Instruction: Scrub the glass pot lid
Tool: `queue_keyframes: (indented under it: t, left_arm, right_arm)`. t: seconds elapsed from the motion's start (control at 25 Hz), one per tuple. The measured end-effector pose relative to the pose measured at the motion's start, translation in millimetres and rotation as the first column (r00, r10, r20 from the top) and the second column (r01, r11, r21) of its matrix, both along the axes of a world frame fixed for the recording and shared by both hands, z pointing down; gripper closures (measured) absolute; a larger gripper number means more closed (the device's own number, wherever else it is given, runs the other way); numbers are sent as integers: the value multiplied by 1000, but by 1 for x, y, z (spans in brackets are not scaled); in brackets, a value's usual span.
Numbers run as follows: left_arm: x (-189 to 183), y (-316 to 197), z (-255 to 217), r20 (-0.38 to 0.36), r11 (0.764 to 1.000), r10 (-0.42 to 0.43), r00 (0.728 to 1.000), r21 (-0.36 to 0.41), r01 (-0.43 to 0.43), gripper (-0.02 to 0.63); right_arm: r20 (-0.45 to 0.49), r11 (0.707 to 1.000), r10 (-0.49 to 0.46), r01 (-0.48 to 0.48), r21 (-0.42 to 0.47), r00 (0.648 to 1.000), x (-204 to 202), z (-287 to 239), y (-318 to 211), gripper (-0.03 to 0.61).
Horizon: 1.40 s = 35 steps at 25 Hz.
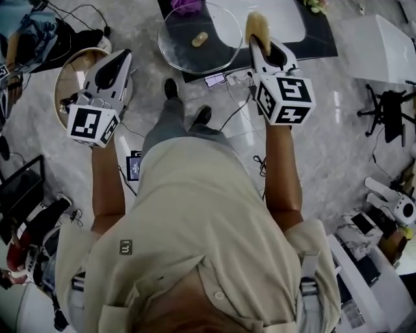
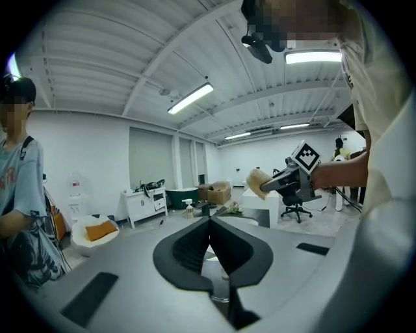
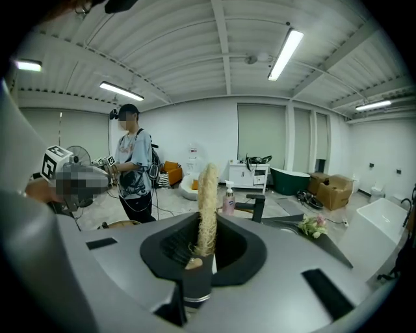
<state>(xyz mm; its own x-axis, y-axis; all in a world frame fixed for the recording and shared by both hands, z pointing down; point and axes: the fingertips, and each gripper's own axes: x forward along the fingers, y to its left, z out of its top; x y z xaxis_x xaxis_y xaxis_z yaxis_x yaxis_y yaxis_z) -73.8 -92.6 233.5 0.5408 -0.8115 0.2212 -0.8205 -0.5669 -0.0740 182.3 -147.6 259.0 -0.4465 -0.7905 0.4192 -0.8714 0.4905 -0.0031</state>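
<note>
Head view: right rim of glass pot lid [image 1: 188, 55] hidden behind loofah scrubber [image 1: 257, 25] and right gripper [image 1: 256, 43]. Dark desk [image 1: 318, 42] cut off by top edge. Purple thing [image 1: 186, 6] on desk cropped at top edge, kind unclear. Round wooden tray [image 1: 65, 81] partly covered by left gripper [image 1: 125, 56]; small dark contents too small to tell. Right gripper view: loofah scrubber's lower end buried between jaws.

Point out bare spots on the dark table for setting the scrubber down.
Bare: the dark tabletop strip right of the scrubber in the right gripper, and the white patch beyond it. Crowded: the glass lid fills the left end, a purple item behind it.
</note>
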Motion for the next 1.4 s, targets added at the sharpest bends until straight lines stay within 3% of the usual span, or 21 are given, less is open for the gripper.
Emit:
queue_keyframes:
  t: [0.36,0.8,1.2,1.4]
  left_arm:
    - [13,-56,35,2,994,99,995,-48,-99,598]
    - [7,-109,116,-29,976,91,995,-196,-95,598]
    - [-3,-133,216,-103,915,36,994,-397,-74,597]
    - [-7,-138,248,-155,886,14,988,-456,-84,595]
  right_arm:
    - [-34,998,22,-24,-57,999,-13,33,-21,529]
    - [-64,986,59,-69,-149,996,-9,85,-60,529]
    - [-106,967,49,-74,-244,993,-8,138,-92,529]
    - [-129,956,48,-83,-281,991,-12,163,-105,528]
